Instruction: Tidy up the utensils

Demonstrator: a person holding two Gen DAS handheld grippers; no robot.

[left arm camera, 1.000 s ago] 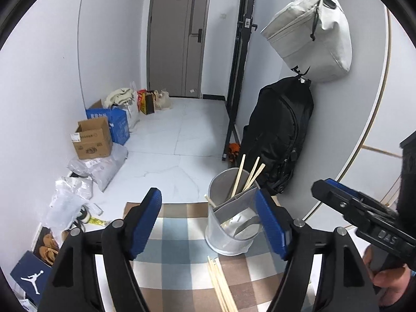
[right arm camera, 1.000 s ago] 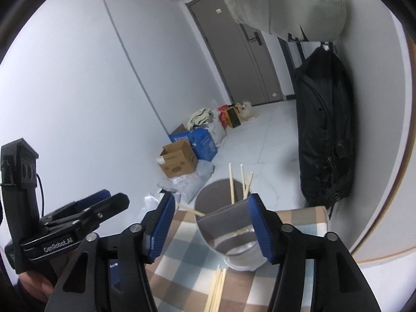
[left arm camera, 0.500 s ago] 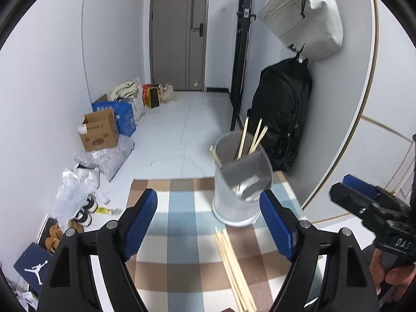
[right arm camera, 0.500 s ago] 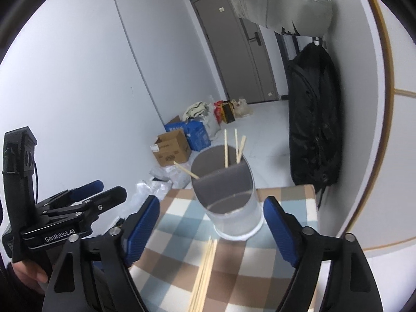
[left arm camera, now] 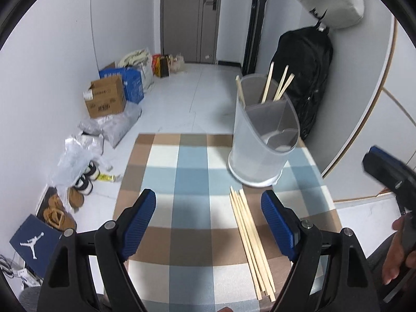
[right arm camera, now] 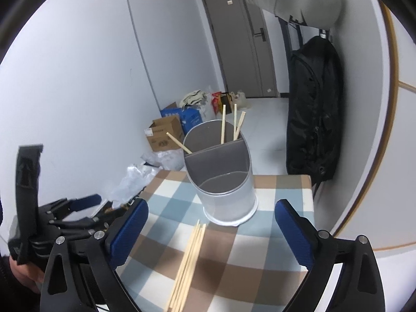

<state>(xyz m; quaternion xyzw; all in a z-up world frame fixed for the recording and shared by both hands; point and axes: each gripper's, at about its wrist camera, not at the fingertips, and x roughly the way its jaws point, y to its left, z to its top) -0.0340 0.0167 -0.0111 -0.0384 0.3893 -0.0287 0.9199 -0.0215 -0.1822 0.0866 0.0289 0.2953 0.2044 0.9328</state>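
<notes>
Two grippers are hanging over a checked cloth, and both are empty. Going from the left, the left gripper is standing with its jaws spread and has just been opening a little more, with only bare cloth between them. Just to its right, a bundle of loose chopsticks is lying flat on the cloth, near the base of the grey holder, where four chopsticks are already standing in the back compartment. The right gripper is also spreading wide, with the near end of the bundle below its jaws. The sticks are thin and packed together, so I think a closing jaw could catch several at once or roll them apart, and a careless reach could knock the holder over.
</notes>
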